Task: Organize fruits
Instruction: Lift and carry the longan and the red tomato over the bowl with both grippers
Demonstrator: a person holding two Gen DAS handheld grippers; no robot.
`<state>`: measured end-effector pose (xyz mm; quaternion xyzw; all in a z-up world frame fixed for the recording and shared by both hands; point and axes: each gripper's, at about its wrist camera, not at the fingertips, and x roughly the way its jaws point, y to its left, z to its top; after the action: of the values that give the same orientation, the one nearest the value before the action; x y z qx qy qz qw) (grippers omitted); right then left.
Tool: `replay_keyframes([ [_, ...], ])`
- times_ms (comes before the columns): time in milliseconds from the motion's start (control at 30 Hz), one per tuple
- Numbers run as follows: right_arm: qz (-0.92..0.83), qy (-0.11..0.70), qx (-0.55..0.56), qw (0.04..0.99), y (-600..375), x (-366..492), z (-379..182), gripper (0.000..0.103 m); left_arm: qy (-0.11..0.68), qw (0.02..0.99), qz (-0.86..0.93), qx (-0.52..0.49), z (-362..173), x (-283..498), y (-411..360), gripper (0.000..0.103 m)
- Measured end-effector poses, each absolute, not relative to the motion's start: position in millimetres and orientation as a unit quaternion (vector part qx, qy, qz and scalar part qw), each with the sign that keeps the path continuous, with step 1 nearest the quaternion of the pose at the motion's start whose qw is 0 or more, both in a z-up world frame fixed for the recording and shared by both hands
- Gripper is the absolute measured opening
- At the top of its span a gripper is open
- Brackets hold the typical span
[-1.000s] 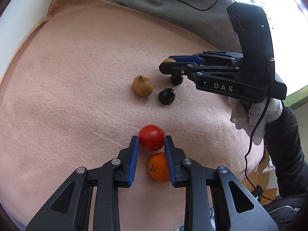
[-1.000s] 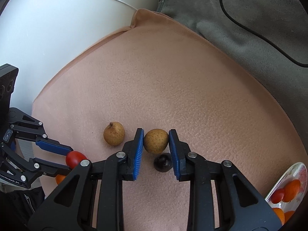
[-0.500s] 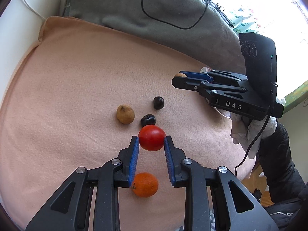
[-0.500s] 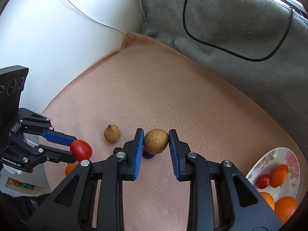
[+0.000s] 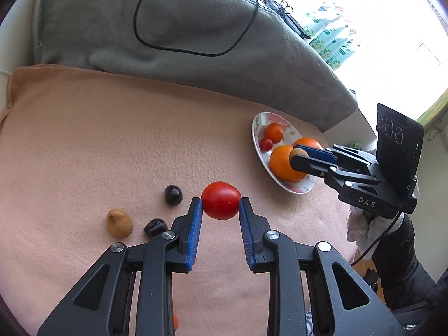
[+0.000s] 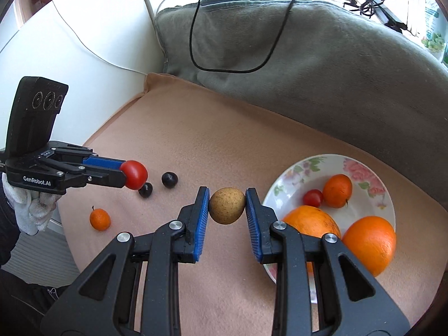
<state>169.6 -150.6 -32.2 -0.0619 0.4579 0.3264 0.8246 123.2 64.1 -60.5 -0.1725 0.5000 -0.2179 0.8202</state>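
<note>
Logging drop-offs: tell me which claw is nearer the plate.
Right. The right claw with its brown fruit is beside the plate; the left claw holds a tomato farther off.

Peach blanket (image 6: 212,128), grey cushion (image 6: 322,64) with black cable (image 6: 193,28), white wall (image 6: 84,28), bright window (image 5: 392,14)

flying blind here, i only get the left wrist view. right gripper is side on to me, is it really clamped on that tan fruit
Observer: Yes. In the right wrist view the tan fruit sits squarely between both blue pads of the right gripper, touching each.
Operator: any loose fruit i can't see past my own fingers
Observer: A small orange lies alone on the peach blanket, below the left gripper and its tomato.
Operator: plate full on the near side
Observer: Two big oranges crowd the near half of the plate; the far rim is bare.
</note>
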Motion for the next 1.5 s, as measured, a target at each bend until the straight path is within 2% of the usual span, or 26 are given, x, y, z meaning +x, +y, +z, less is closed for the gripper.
replay_keyframes([
  [567,0.237,0.479,-0.016,0.845,-255,150,-52,0.028,0.492,0.821,-0.273,-0.099,-53,192,-38,0.025],
  [1200,0.236,0.487,-0.013,0.841,-252,152,-68,0.028,0.472,0.847,-0.243,0.014,-63,213,-99,0.025],
  [1267,0.232,0.487,-0.015,0.842,-251,153,-68,0.028,0.468,0.849,-0.243,0.024,-62,213,-102,0.02],
  [1500,0.226,0.488,-0.019,0.843,-251,154,-71,0.028,0.464,0.85,-0.247,0.036,-60,215,-111,0.02],
])
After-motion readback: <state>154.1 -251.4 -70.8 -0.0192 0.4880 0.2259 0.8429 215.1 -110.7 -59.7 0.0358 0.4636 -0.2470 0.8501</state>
